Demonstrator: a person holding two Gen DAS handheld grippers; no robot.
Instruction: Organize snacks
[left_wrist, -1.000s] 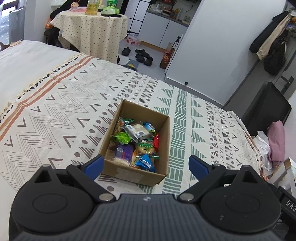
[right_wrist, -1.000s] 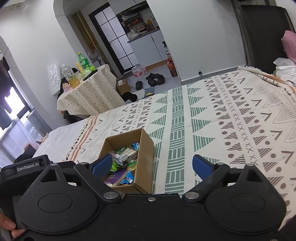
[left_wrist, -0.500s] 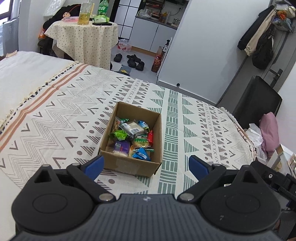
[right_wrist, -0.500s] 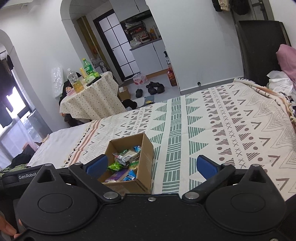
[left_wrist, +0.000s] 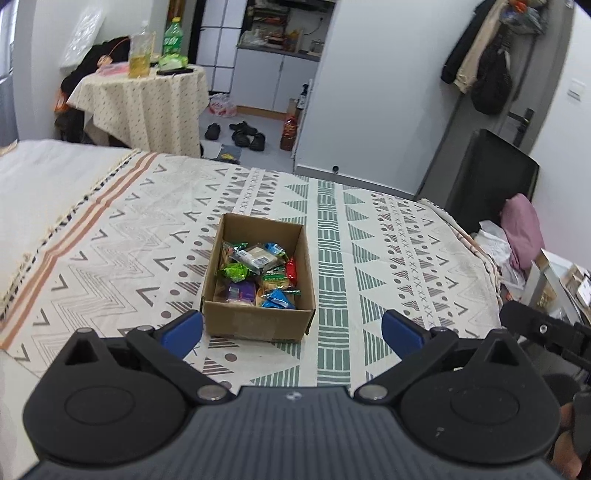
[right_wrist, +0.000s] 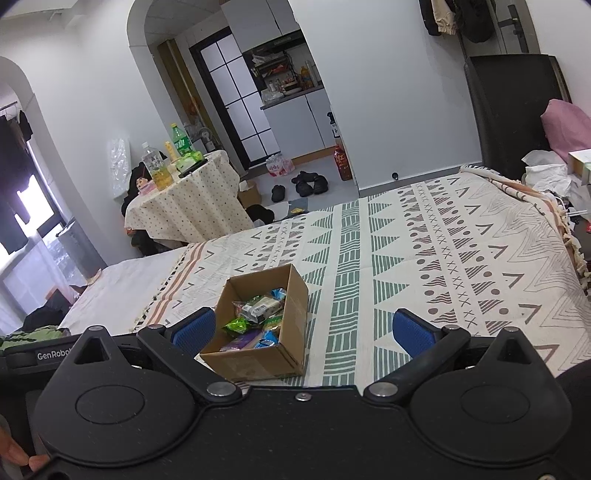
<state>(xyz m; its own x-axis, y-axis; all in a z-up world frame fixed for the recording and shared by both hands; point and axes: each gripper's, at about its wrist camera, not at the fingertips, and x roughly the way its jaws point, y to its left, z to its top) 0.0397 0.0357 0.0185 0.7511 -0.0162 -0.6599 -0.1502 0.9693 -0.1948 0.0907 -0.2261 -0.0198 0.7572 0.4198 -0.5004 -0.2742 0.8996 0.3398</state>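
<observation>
Beyond the bed (left_wrist: 110, 236) with its patterned cover, a small round table (left_wrist: 147, 99) under a dotted cloth carries bottles, dark shoes (left_wrist: 243, 134) lie on the floor, and a black chair (left_wrist: 491, 177) stands at the far right; nothing stands between the tongs and the box. One open cardboard box (left_wrist: 258, 325) sits on the cover, filled with a jumble of wrapped snacks (left_wrist: 258, 273) in green, blue, purple and red, too overlapped to count. There are two grippers. The left gripper (left_wrist: 291, 328) has just been opening; its blue fingers (left_wrist: 181, 328) stand wide apart, empty, near the box. The right gripper (right_wrist: 301, 328) is likewise spread wide, holding nothing
</observation>
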